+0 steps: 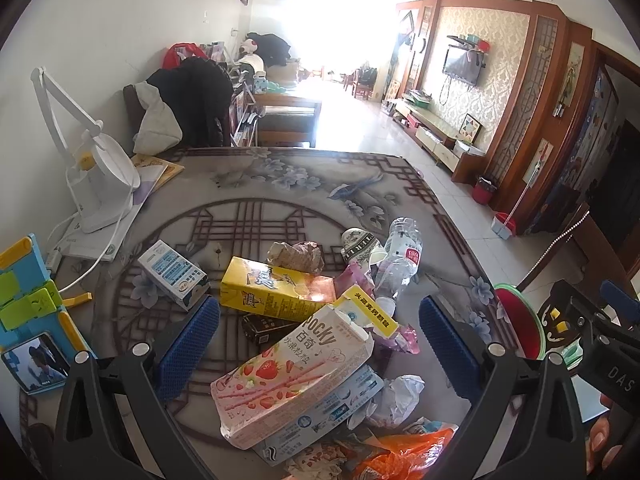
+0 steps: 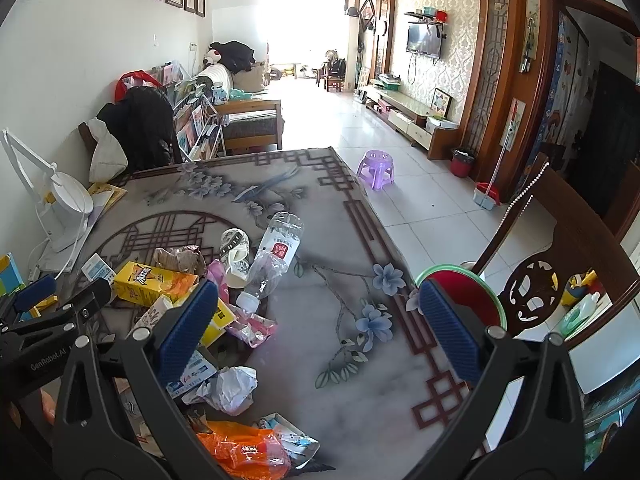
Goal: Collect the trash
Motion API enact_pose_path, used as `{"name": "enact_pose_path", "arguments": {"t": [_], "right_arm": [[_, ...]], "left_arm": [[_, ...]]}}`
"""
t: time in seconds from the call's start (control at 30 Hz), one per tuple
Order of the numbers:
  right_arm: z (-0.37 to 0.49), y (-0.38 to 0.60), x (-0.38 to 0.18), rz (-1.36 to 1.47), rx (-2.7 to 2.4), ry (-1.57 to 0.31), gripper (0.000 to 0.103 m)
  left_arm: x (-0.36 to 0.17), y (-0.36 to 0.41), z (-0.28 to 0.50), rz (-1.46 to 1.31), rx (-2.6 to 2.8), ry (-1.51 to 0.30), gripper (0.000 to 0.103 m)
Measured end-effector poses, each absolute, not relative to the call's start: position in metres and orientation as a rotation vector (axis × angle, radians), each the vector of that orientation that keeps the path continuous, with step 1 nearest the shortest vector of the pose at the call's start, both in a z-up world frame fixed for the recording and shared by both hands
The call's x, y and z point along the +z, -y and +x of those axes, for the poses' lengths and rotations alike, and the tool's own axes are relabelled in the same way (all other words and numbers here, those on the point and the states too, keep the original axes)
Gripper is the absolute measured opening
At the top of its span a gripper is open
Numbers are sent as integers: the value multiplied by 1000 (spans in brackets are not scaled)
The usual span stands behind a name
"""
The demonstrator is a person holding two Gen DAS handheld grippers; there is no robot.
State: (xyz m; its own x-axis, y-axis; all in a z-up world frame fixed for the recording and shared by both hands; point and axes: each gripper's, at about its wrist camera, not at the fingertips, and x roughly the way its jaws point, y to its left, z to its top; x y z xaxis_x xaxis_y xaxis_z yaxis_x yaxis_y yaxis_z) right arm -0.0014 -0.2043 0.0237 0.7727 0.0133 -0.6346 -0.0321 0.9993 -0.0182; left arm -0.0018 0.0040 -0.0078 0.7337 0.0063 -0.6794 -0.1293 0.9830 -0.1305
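A heap of trash lies on the patterned table (image 1: 280,184). In the left wrist view my left gripper (image 1: 320,340) stands open over a pink Pocky box (image 1: 288,372), with a yellow carton (image 1: 276,288), a crushed clear bottle (image 1: 400,260), a white paper wad (image 1: 400,396) and an orange wrapper (image 1: 404,456) around it. In the right wrist view my right gripper (image 2: 316,328) is open above bare tabletop (image 2: 320,240), to the right of the heap. The bottle (image 2: 276,256), paper wad (image 2: 232,388) and orange wrapper (image 2: 244,448) lie by its left finger. A red bin with a green rim (image 2: 460,292) stands beyond the table's right edge.
A white desk lamp (image 1: 100,184) and a blue-and-green phone stand (image 1: 28,308) occupy the table's left side. A wooden chair (image 2: 560,256) stands right of the table, next to the bin (image 1: 520,320). A purple stool (image 2: 376,168) sits on the tiled floor beyond.
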Motion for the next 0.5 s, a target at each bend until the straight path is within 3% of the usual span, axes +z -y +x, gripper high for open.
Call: {"name": "enact_pose_path", "arguments": {"t": [0.5], "right_arm": [[0,206,23,-30,24,-692,99]], "left_arm": [[-10,-3,4,-173,79,-762,95]]}}
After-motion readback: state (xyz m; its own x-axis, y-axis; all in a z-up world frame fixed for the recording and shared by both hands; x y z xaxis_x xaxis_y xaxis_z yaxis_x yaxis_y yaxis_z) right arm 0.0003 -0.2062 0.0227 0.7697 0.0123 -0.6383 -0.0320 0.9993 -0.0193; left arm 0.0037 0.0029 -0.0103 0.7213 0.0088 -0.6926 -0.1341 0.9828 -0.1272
